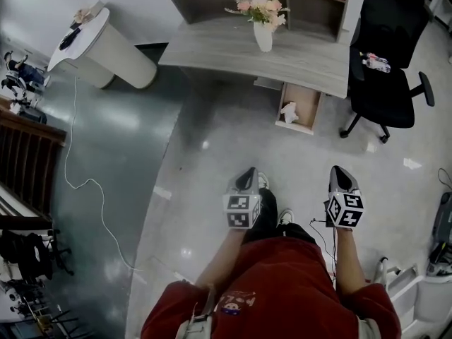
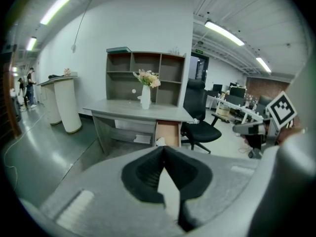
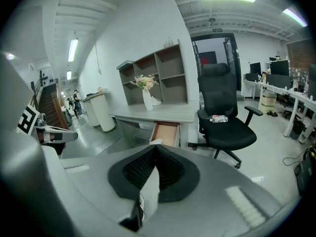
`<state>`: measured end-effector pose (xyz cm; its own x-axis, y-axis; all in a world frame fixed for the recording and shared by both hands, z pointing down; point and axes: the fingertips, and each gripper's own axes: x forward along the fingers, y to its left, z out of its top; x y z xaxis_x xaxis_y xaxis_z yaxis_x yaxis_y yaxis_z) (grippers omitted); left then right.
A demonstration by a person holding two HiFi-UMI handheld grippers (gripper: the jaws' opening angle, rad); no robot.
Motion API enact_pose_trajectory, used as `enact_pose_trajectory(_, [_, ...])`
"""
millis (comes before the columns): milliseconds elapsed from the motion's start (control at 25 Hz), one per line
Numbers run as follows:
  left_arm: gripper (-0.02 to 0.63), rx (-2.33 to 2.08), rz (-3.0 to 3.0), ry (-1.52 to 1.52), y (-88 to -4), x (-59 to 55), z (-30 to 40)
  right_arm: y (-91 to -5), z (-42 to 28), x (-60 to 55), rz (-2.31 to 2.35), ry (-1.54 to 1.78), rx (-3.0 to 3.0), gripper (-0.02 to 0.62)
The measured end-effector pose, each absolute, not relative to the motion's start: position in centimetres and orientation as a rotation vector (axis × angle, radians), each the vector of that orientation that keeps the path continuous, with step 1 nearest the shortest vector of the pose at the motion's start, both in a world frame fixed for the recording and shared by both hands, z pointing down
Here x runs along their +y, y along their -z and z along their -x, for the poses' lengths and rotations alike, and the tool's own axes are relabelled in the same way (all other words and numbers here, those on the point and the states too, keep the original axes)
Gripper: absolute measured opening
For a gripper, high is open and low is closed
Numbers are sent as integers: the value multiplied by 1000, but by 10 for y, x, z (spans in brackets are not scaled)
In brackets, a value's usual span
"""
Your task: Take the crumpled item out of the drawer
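A white crumpled item [image 1: 289,111] lies in the open wooden drawer [image 1: 315,109] under the grey desk [image 1: 226,51]. Both grippers are held out well short of the desk, above the floor. My left gripper [image 1: 248,170] and my right gripper [image 1: 339,168] point toward the drawer with nothing between their jaws. In the left gripper view the jaws [image 2: 163,147] meet at the tips, and the crumpled item [image 2: 160,141] shows just above them in the drawer [image 2: 168,132]. The right gripper [image 3: 156,146] is shut too, with the drawer [image 3: 166,132] straight ahead.
A black office chair [image 1: 385,83] with a bottle [image 1: 375,63] on its seat stands right of the drawer. A vase of flowers [image 1: 263,32] sits on the desk below a shelf unit. A white lectern [image 1: 106,48] and a floor cable [image 1: 85,183] are at the left.
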<state>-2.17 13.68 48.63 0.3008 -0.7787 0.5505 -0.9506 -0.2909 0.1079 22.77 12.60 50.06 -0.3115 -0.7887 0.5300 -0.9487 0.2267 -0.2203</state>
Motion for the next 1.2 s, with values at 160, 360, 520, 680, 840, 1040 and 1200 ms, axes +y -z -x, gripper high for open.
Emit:
enact_pose_trajectory(160, [-3,-1541,-2166,-540,-484,102,34,-497,-215,92,-1619,-718,-2197,0])
enact_pose_trajectory(360, [-3,-1539,-2187,-522,-482,51,58,-492,-191,44,-1624,-694,-2195,0])
enact_pose_trajectory(520, [-3,-1530,-2194,-505,-483,9,80,-488,-173,6,-1643,-643,-2152,0])
enact_pose_trajectory(680, [-3,-1518,-2199,-480,-480,-33,104,-482,-152,-30,-1663,-628,-2125,1])
enact_pose_trajectory(840, [-3,-1503,-2204,-477,-477,-67,125,-473,-133,-61,-1677,-615,-2122,0])
enact_pose_trajectory(1040, [-3,-1489,-2225,-498,-479,-105,142,-471,-117,-94,-1694,-612,-2109,0])
enact_pose_trajectory(1200, [-3,-1490,-2223,-484,-478,-126,159,-470,-100,-117,-1690,-600,-2104,0])
